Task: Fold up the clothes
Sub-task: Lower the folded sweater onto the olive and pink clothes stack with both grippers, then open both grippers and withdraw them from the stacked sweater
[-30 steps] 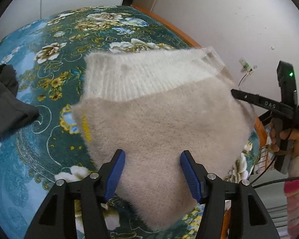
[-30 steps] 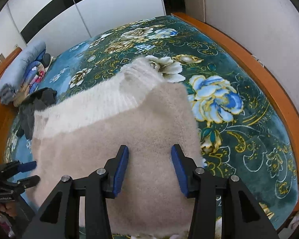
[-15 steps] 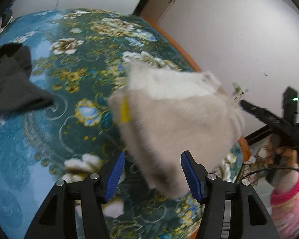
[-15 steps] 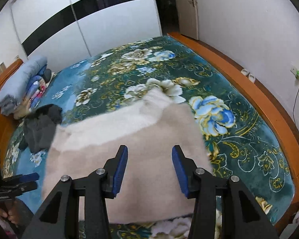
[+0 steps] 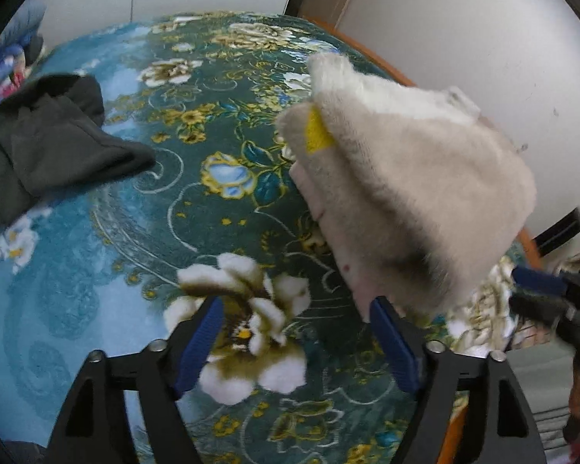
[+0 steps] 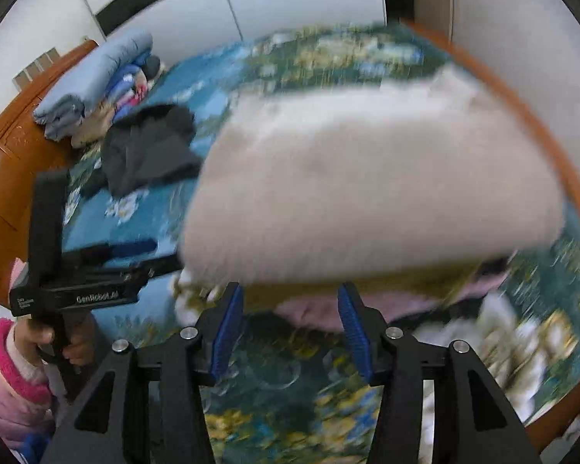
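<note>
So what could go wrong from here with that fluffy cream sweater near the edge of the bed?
1. The folded fluffy cream sweater sits close to the orange wooden bed edge, so it could slide off.
2. Both the left gripper and the right gripper are open with nothing between their jaws, so nothing steadies the fold; it may spring open.
3. The right wrist view is motion-blurred, so where the sweater rests is uncertain.

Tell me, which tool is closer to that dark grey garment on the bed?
Left, probably. The left tool sits on the dark grey garment's side of the bed; the right tool is further over, behind the cream sweater.
</note>
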`<state>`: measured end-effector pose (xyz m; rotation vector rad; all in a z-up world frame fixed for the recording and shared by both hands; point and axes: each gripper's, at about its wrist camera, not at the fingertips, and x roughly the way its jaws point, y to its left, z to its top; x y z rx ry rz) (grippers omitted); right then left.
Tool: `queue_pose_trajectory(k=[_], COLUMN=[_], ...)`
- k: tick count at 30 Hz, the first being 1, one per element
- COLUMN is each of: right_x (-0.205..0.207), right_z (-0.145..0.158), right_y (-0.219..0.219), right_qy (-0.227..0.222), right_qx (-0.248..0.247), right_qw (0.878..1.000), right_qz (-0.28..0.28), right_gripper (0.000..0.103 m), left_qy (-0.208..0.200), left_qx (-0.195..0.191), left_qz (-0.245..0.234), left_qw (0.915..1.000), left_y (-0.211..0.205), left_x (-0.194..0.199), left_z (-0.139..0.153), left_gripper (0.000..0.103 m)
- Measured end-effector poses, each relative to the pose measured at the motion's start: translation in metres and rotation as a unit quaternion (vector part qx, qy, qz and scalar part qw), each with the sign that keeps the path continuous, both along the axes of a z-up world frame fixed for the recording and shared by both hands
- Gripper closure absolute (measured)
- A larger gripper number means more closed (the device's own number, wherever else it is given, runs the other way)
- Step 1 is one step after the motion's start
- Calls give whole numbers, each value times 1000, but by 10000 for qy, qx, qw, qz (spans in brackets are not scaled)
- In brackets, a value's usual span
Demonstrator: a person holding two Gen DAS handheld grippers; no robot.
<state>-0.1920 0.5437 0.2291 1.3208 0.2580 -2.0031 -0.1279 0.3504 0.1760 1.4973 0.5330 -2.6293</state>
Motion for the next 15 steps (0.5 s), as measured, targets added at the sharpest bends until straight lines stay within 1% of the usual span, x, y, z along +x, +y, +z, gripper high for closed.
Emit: queue_pose_trajectory(k=[1, 4, 7, 11, 12, 15], right_x=[4, 13, 13, 9, 7, 4], right_z=[-12, -31, -42, -56, -60, -58], right_y=[-4, -14, -17, -18, -21, -23], right_qy=[-168, -377, -438, -617, -660, -531], right_qx=[103, 234, 251, 236, 283, 400], right_qw=[9998, 9990, 9974, 9924, 9917, 9910], right_qz=[-34, -83, -520, -1040, -1066, -1160], right_gripper=[42, 42, 41, 41, 41, 40], left_qy=[-5, -19, -81, -92, -108, -153], left_qx=[-22, -84, -215, -194, -202, -226], left_qz=[-23, -93, -79, -36, -5, 88], left_qw=[10000, 9999, 9997, 9998, 9997, 9996], left_y=[1, 5, 6, 6, 6, 6], left_x=[0, 2, 1, 1, 0, -1], left_z=[-1, -4, -6, -10, -11, -16], left_gripper=[15, 13, 0, 0, 0, 0])
